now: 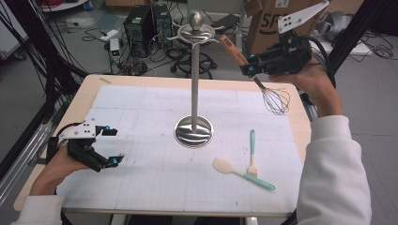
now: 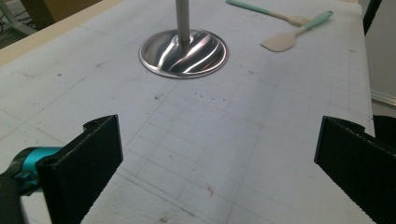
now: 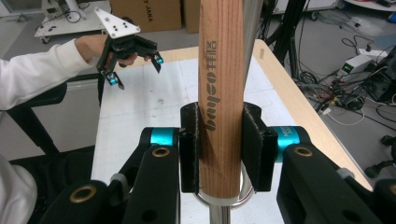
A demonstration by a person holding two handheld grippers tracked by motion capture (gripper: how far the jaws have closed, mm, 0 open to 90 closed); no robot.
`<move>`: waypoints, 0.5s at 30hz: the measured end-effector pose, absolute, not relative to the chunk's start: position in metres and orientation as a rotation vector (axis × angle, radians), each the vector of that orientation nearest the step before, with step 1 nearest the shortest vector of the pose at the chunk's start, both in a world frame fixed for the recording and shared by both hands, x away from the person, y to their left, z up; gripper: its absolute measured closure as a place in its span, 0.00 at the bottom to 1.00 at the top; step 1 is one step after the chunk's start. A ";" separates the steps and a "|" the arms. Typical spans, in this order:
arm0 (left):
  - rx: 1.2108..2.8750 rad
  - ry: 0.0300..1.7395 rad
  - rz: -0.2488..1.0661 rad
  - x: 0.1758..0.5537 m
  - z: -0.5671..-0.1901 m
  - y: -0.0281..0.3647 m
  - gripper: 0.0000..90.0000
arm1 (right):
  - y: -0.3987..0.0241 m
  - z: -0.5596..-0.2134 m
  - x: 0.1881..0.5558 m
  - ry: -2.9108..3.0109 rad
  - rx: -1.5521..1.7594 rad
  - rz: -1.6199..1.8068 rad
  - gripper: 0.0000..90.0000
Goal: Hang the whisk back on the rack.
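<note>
The right claw (image 1: pixel 250 65) is clamped on the wooden handle of a whisk (image 1: pixel 263 89), its pads pressing both sides of the grip in the right gripper view (image 3: pixel 219 135). The whisk hangs in the air with its long axis slanting: handle end up and toward the stand, wire head below and to the outer side of the claw. Just beyond the handle tip stands the hooked crown of the metal stand (image 1: pixel 195 33), slightly to the claw's inner side and near the same height; the judgement is that the coming move turns on bringing the handle's hanging end onto one of those hooks. The right hand is much the nearer to the crown. Printing runs lengthwise along the handle, partly legible as "bayco" with characters beyond it. Farther off, the left claw (image 1: pixel 110 145) rests low by the table's near left edge, jaws wide apart and holding nothing. A spatula (image 1: pixel 225 166) and a brush (image 1: pixel 252 154) lie on the mat (image 1: pixel 141 178). A cardboard box (image 1: pixel 267 23) behind carries partial lettering.
</note>
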State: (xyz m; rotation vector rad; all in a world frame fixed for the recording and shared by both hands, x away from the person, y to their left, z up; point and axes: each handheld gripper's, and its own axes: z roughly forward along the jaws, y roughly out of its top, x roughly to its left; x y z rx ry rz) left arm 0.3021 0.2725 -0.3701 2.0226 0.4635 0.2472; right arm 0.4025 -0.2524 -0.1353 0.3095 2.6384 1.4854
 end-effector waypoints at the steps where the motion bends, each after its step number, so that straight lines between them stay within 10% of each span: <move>1: 2.025 0.459 0.246 0.302 -0.370 0.272 0.02 | -0.251 -0.136 0.403 2.641 0.315 1.487 0.78; 15: 2.025 0.459 0.245 0.301 -0.370 0.272 0.02 | -0.241 -0.146 0.413 2.671 0.333 1.496 0.78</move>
